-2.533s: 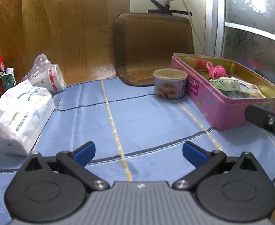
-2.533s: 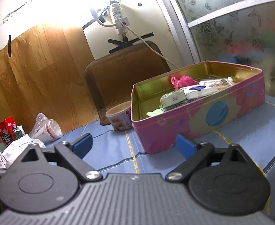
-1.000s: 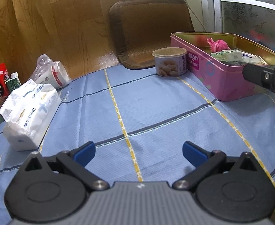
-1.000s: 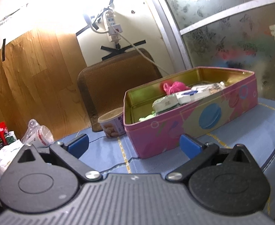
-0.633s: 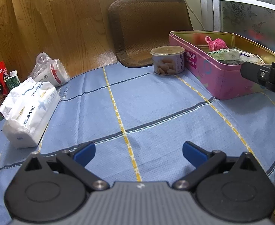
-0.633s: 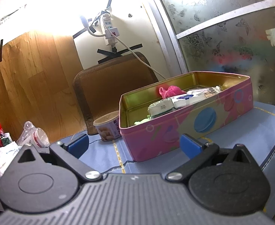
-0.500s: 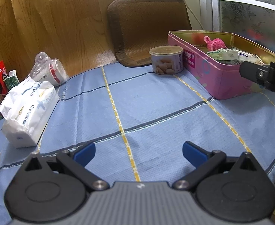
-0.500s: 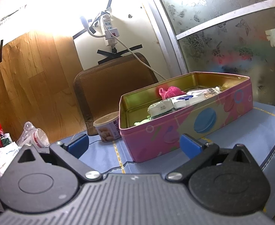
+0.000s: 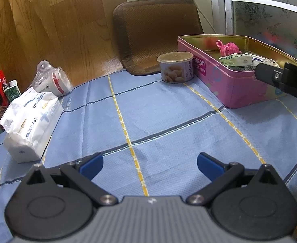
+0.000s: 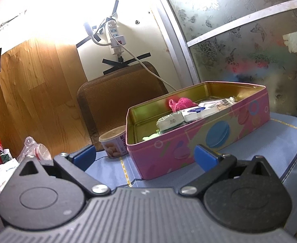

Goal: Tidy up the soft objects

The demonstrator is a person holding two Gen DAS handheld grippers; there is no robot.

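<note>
Pink tin (image 10: pixel 219 135) holds soft items | left gripper (image 9: pixel 148 162), right gripper (image 10: pixel 144 155) spread, empty | likely between picks | next: tissue pack (image 9: pixel 30 121)

Layout relative to the tin box (image 9: pixel 237 89): a can (image 9: pixel 176 67) is set just beside its left end; a mat (image 9: pixel 158 34) is propped behind the can; a tissue pack (image 9: pixel 30 125) is placed well to the left; a plush toy (image 9: pixel 228 48) and packets (image 9: pixel 236 59) are contained inside.

Blue-clothed table (image 9: pixel 158 117): pink tin (image 9: pixel 229 85), can (image 9: pixel 176 67).
</note>
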